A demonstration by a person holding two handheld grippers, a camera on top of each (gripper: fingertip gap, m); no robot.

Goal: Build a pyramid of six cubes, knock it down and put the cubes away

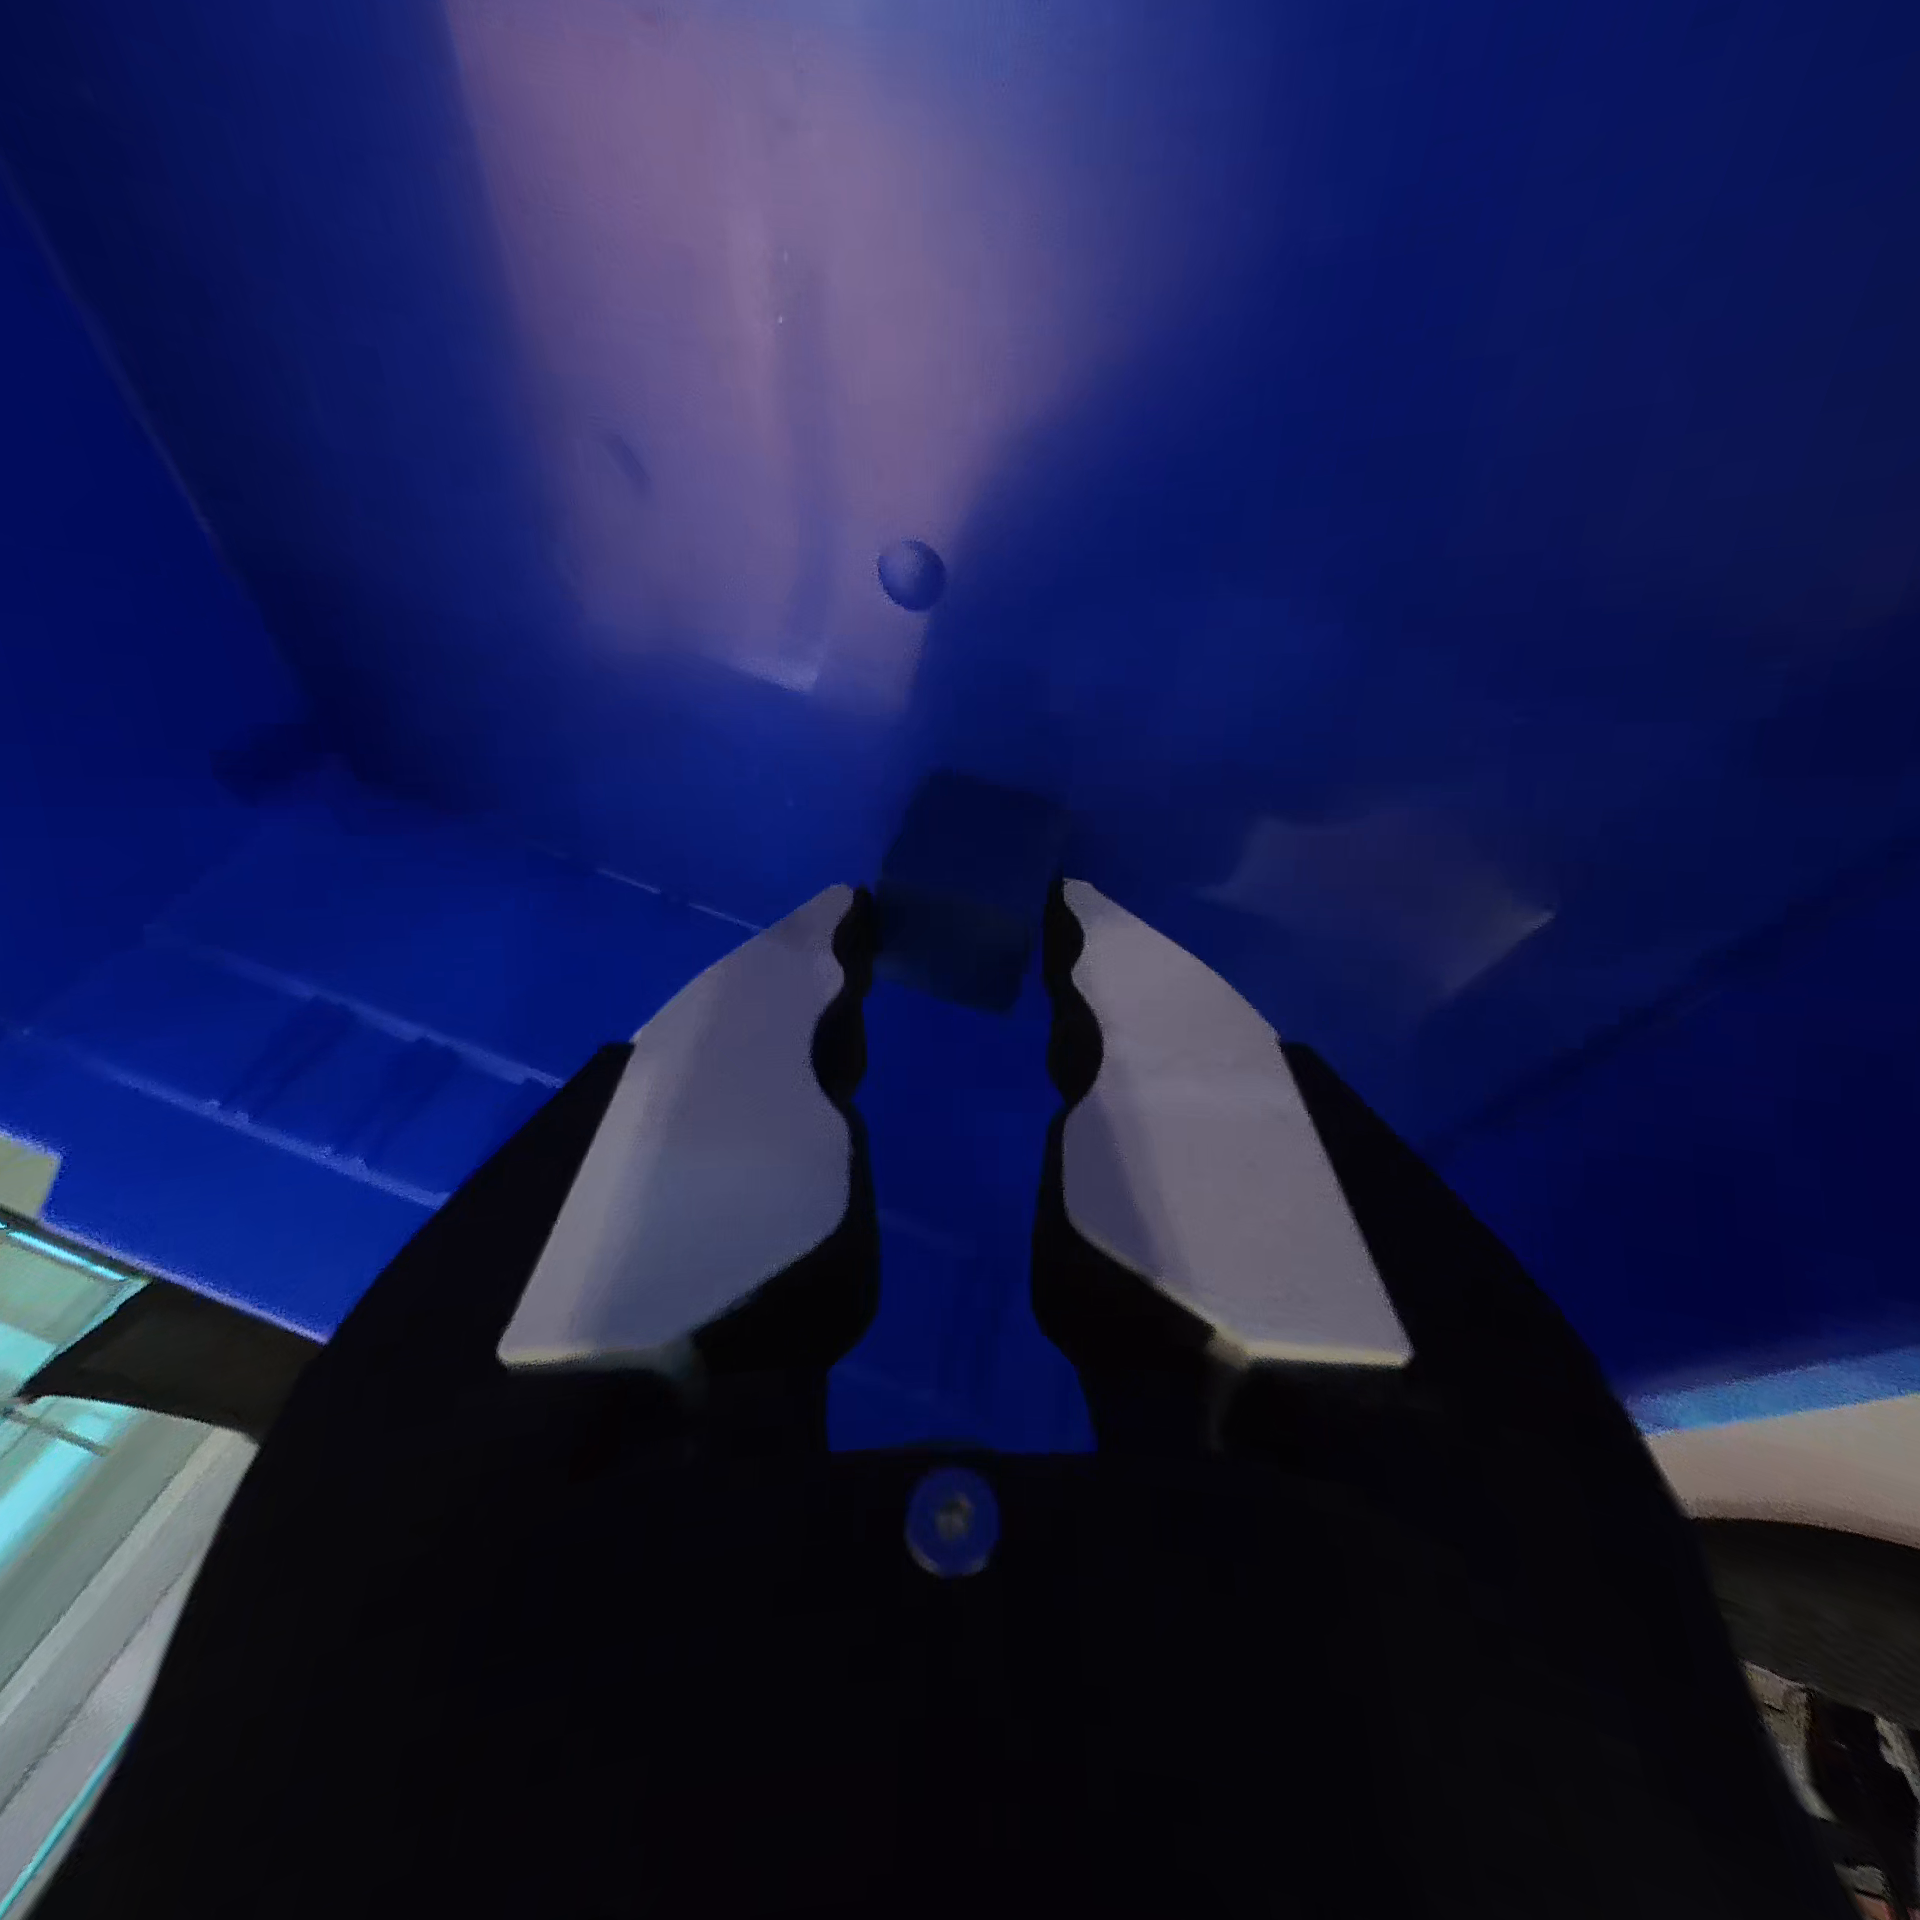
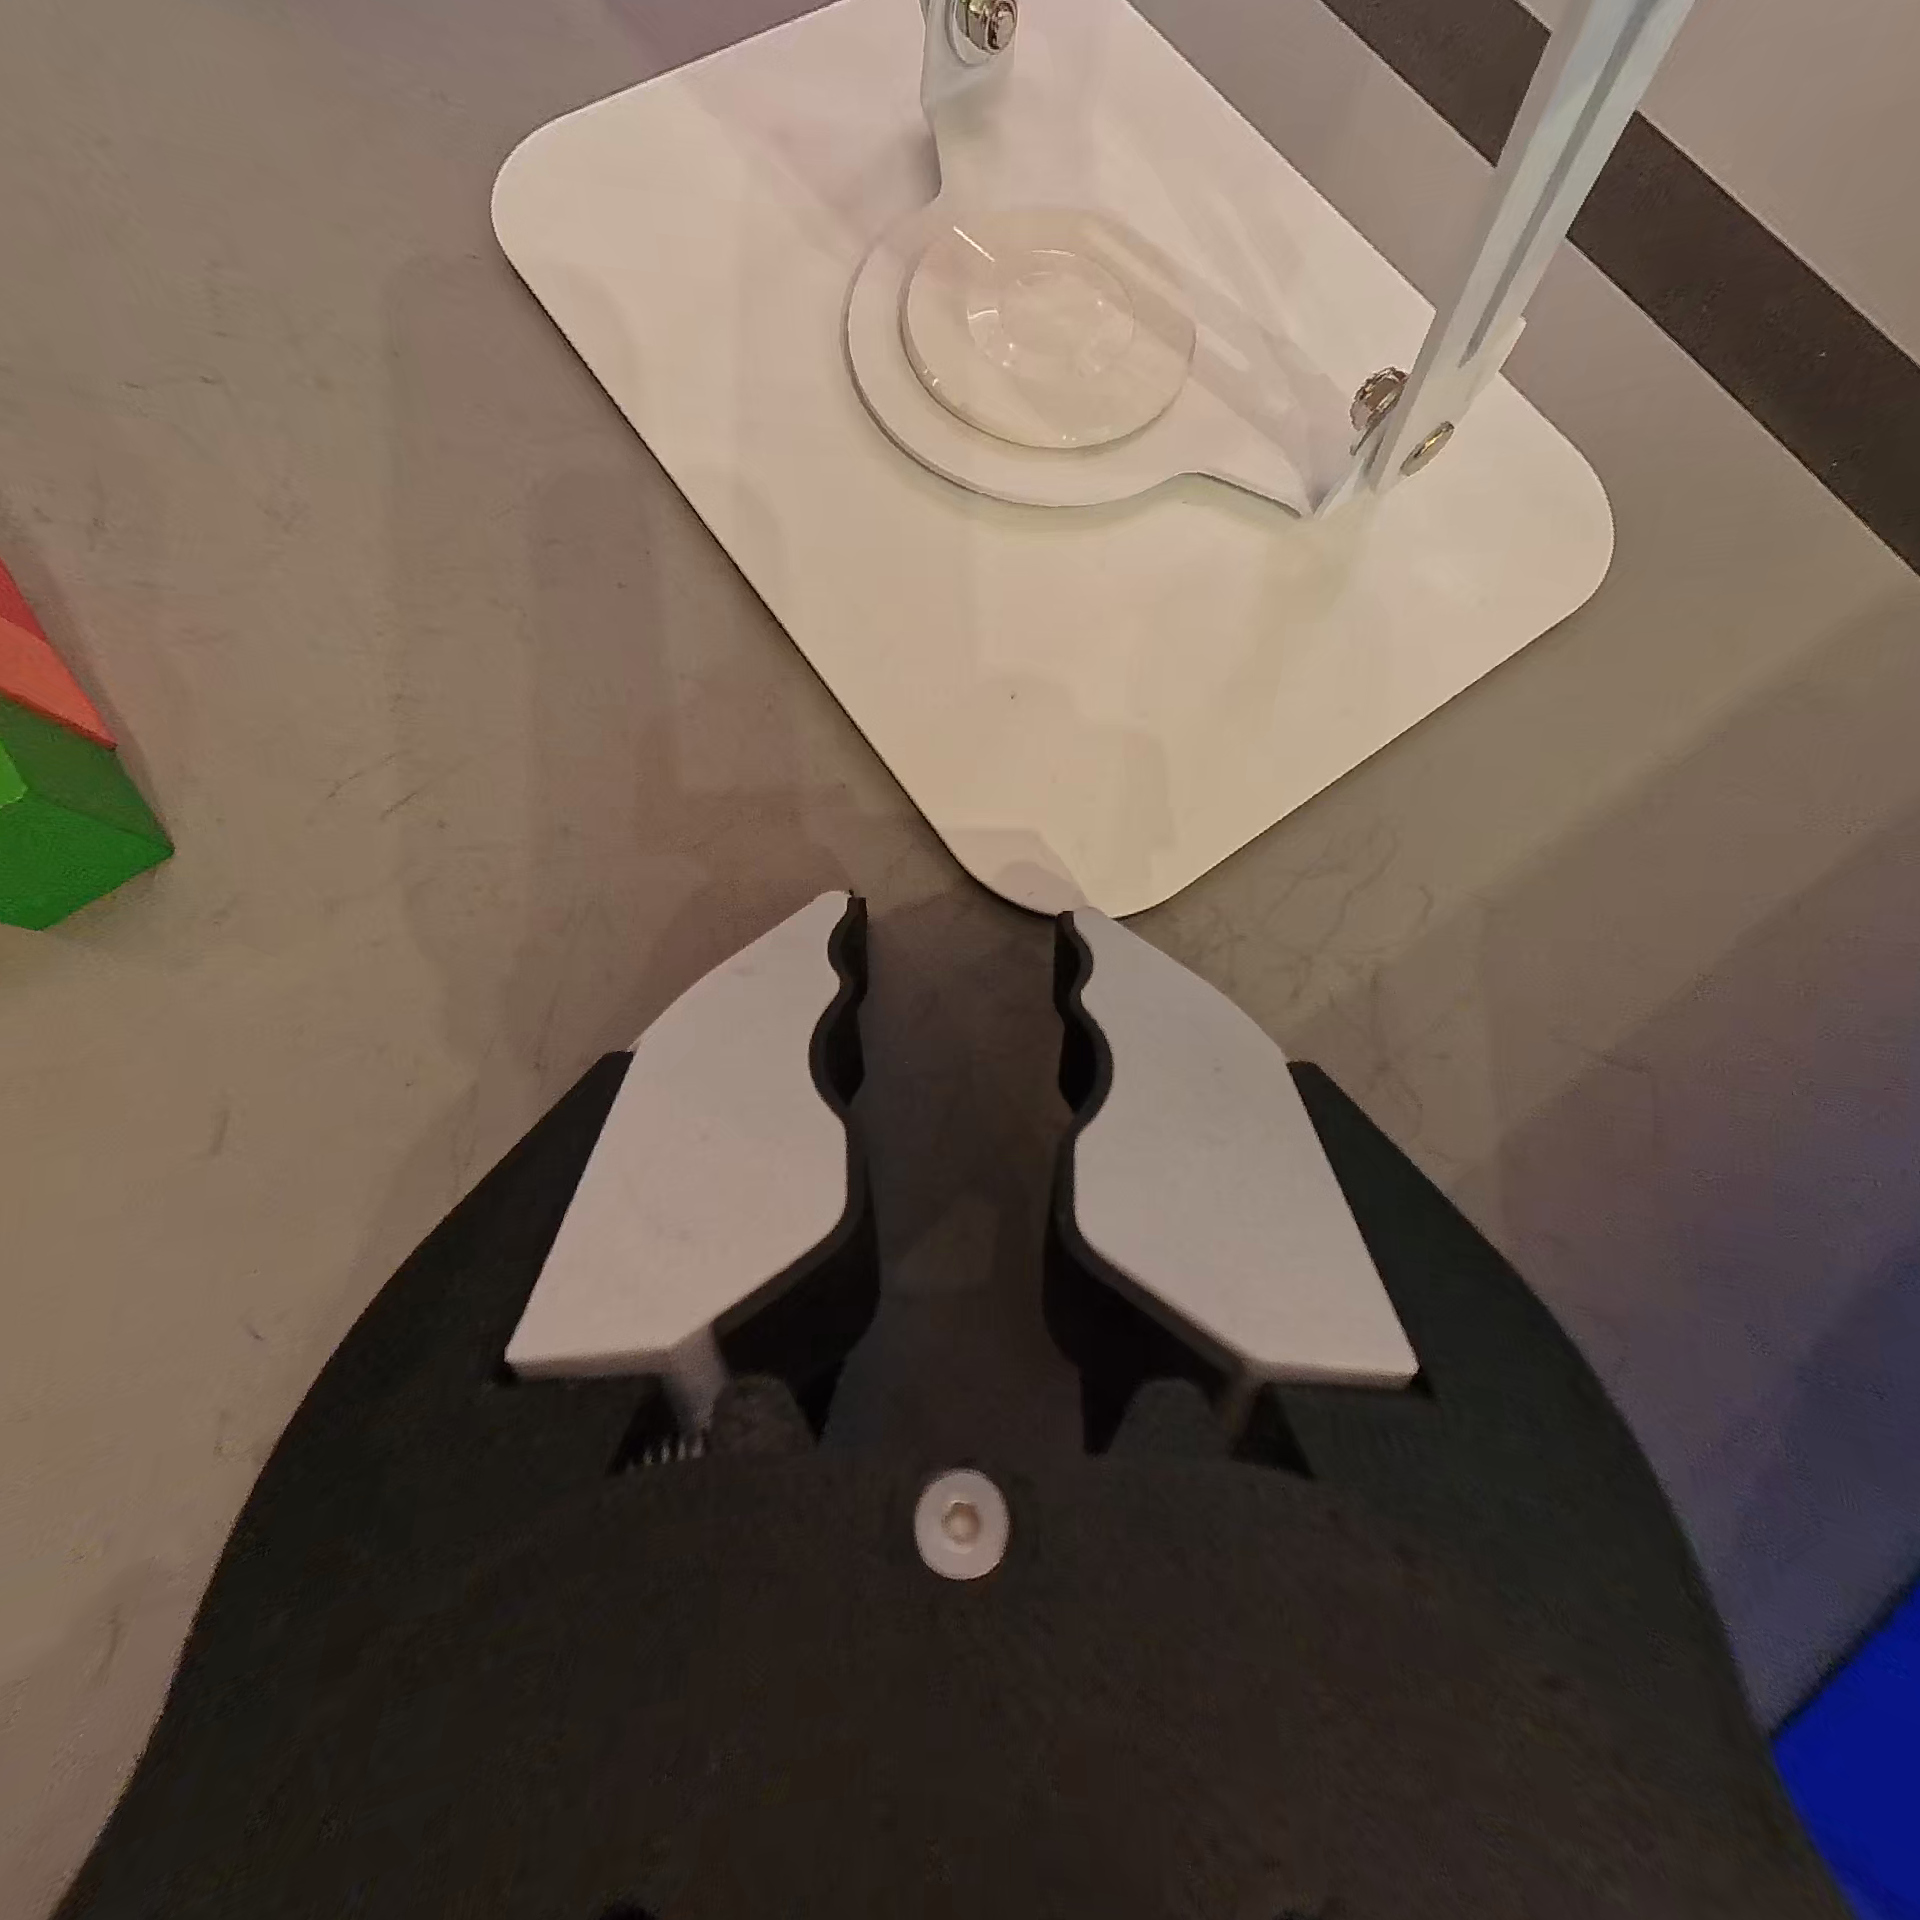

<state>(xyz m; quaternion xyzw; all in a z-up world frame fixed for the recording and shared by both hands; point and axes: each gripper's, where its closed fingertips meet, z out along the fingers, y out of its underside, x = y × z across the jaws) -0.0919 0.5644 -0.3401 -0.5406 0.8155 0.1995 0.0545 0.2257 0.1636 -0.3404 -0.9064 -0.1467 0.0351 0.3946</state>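
While the left gripper reaches inside the blue bin with its pads pressing a dark blue cube, the right gripper hangs empty and parted over the table; fetching or stowing, the next move likely needs a clean lift or release.

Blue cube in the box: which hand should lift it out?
Probably left. The left gripper is already inside the blue plastic box, fingers against both sides of the dark blue cube. The right gripper is empty, over the grey table.
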